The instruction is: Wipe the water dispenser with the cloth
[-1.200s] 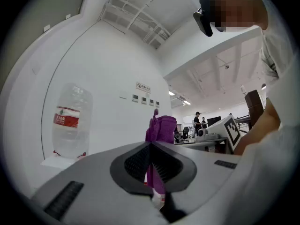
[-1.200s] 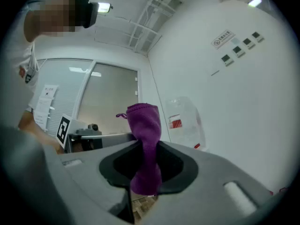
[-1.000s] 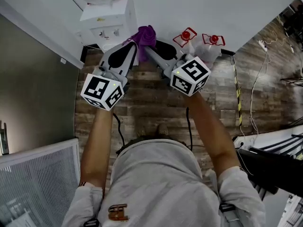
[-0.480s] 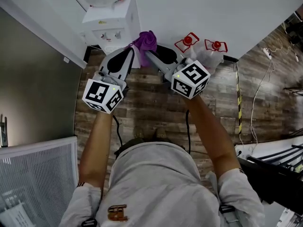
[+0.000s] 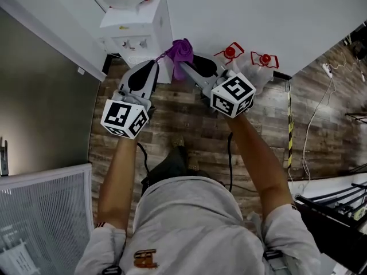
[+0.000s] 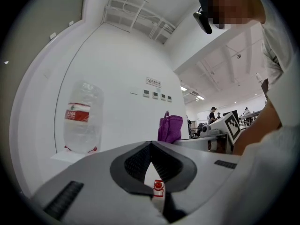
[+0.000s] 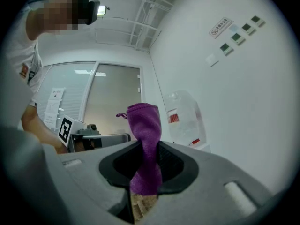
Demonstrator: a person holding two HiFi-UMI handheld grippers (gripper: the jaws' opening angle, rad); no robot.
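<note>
The white water dispenser [image 5: 137, 27] stands against the wall at top left, its clear bottle [image 6: 83, 116] with a red label on top. My right gripper [image 5: 184, 69] is shut on a purple cloth [image 5: 182, 49], which sticks up between the jaws [image 7: 145, 144] just right of the dispenser's side. My left gripper [image 5: 152, 67] hangs in front of the dispenser's lower part, jaws closed together with nothing between them. The left gripper view shows the cloth [image 6: 170, 128] to the right of the bottle.
Two clear bottles with red caps [image 5: 230, 52] [image 5: 264, 59] stand on the wood floor by the white wall. A cable and a yellow-black tape strip [image 5: 289, 119] run at the right. A grey wall [image 5: 46, 107] and a louvred panel [image 5: 51, 211] are at left.
Both grippers have moved a little forward towards the dispenser, the purple cloth still held in the right one. The dispenser now shows more fully in the head view.
</note>
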